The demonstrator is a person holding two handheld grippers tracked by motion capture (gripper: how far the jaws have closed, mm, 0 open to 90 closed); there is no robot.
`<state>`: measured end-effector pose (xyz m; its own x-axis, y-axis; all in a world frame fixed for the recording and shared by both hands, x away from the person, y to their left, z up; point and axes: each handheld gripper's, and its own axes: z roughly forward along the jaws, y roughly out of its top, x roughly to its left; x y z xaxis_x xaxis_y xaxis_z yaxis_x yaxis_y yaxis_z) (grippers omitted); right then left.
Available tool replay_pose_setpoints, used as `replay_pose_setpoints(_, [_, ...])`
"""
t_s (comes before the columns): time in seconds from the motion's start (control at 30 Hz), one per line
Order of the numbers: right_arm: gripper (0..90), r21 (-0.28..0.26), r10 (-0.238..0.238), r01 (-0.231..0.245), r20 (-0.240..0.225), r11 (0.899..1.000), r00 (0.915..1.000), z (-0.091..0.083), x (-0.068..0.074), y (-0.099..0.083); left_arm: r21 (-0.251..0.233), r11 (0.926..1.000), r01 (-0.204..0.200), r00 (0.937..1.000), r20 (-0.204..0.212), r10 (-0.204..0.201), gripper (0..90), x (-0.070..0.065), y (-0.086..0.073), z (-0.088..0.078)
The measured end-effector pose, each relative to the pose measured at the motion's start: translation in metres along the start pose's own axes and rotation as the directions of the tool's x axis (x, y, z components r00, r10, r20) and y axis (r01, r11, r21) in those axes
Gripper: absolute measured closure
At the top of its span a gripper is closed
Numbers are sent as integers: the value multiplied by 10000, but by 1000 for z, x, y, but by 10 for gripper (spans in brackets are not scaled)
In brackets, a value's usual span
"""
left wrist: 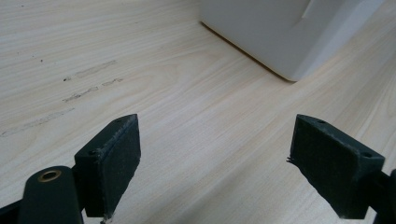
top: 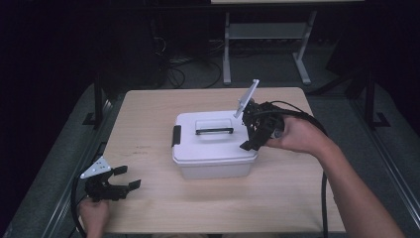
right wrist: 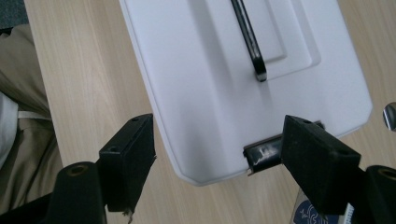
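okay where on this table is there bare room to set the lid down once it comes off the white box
Bare wood runs along the table left of the white box, between it and the open left tongs, and along the front edge. It is crowded at the box's right end, where the open right tongs reach a latch.

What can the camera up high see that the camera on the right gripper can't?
The high view takes in the whole scene: the left gripper held open over the table's near left corner, the person's right hand, and the black latch on the box's left end. The right gripper view gets in close: it shows the right gripper open over the end of the box, one jaw beside the black latch at that end. Both show the white box, its black handle lying flat on the lid, and the wooden table.
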<state>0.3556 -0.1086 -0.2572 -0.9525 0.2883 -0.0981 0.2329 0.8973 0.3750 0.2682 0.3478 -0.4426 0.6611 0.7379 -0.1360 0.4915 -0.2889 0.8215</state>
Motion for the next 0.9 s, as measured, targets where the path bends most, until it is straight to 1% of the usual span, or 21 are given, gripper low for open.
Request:
replay_pose_setpoints(0.1, [260, 45, -152, 152, -5, 9999, 9999, 1, -2, 7, -3, 10000, 3, 10000, 12, -3, 156, 0, 0, 0])
replay_pose_setpoints(0.13, [260, 45, -152, 152, -5, 9999, 9999, 1, -2, 7, -3, 10000, 3, 10000, 12, -3, 155, 0, 0, 0])
replay_pose_setpoints(0.17, [260, 147, -153, 153, 30, 9998, 9999, 2, -3, 12, -5, 10000, 9, 10000, 17, -9, 156, 0, 0, 0])
replay_pose_setpoints(0.23, [260, 182, -156, 156, 33, 9997, 9999, 2, -3, 14, 4, 10000, 11, 10000, 20, -11, 156, 0, 0, 0])
replay_pose_setpoints(0.3, [261, 244, -213, 211, 57, 9995, 9998, 4, -4, 20, 12, 10000, -4, 10000, 37, 4, 155, 0, 0, -1])
replay_pose_setpoints(0.5, [268, 313, -359, 359, -11, 9989, 9994, 9, -5, 31, 0, 10000, 22, 10000, 40, -22, 155, 0, 0, -1])
replay_pose_setpoints(0.6, [278, 283, -452, 453, -64, 9986, 9990, 11, -6, 36, 19, 10000, 7, 10000, 49, -8, 155, 0, 0, -1])
replay_pose_setpoints(0.77, [293, 241, -480, 482, -88, 9985, 9988, 13, -9, 44, 40, 10000, 23, 10000, 33, -24, 155, -1, 0, 0])
replay_pose_setpoints(0.87, [296, 266, -583, 585, -87, 9979, 9983, 14, -9, 46, 51, 10000, 23, 10000, 33, -23, 156, -1, 0, 0])
replay_pose_setpoints(0.9, [302, 287, -621, 623, -73, 9976, 9980, 15, -10, 50, 63, 10000, 28, 10000, 47, -28, 155, -1, 0, 0])
